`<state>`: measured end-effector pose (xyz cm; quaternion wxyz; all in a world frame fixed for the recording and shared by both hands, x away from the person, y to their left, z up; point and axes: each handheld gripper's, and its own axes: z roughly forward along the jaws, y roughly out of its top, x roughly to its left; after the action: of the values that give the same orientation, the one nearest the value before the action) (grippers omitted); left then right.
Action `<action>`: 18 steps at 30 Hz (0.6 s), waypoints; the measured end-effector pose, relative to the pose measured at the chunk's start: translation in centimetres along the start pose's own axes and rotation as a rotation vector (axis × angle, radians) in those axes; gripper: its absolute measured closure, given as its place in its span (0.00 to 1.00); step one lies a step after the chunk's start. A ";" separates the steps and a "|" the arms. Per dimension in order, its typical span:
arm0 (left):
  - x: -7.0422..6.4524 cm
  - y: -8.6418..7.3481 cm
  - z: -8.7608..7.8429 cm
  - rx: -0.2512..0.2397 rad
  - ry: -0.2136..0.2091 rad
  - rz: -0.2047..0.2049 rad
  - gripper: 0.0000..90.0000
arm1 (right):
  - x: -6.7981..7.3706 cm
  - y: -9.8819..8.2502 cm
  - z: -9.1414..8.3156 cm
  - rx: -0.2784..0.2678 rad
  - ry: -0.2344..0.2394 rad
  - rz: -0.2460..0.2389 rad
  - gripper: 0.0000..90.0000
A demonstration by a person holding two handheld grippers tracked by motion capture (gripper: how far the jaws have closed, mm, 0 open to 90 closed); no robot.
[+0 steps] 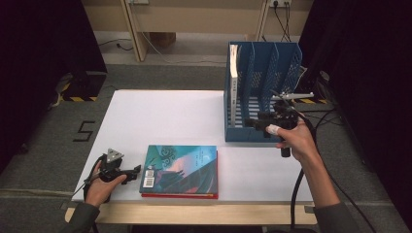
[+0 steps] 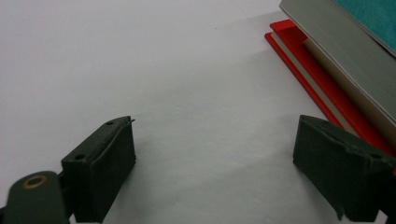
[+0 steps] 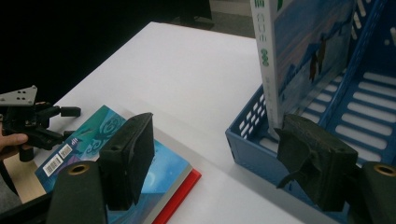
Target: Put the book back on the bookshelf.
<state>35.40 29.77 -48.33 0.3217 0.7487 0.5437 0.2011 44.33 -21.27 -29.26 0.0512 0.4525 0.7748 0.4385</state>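
Two books lie stacked flat near the table's front edge: a teal-covered book (image 1: pixel 180 167) on top of a red book (image 1: pixel 180 195). My left gripper (image 1: pixel 135 172) rests just left of the stack, open, with bare table between its jaws (image 2: pixel 215 163); the red book's corner (image 2: pixel 303 60) lies beside its right jaw. A third book (image 1: pixel 233 82) stands upright in the leftmost slot of a blue file rack (image 1: pixel 243 136). My right gripper (image 1: pixel 250 124) hovers at the rack's front, open and holding nothing (image 3: pixel 215 158), with the standing book (image 3: pixel 299 51) just beyond its right jaw.
The white table (image 1: pixel 160 116) stretches bare behind the stacked books and left of the rack. The rack's other slots (image 1: pixel 279 63) hold nothing. Cables trail from both grippers over the table's front edge. Dark curtains flank the table on both sides.
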 end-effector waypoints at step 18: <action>0.0 0.0 0.0 0.003 0.000 0.000 0.13 | -0.5 -6.7 3.9 -0.007 0.079 0.064 0.27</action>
<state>35.39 29.78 -48.31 0.3207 0.7492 0.5439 0.2002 42.12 -20.56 -36.71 0.0082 0.4592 0.7598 0.4602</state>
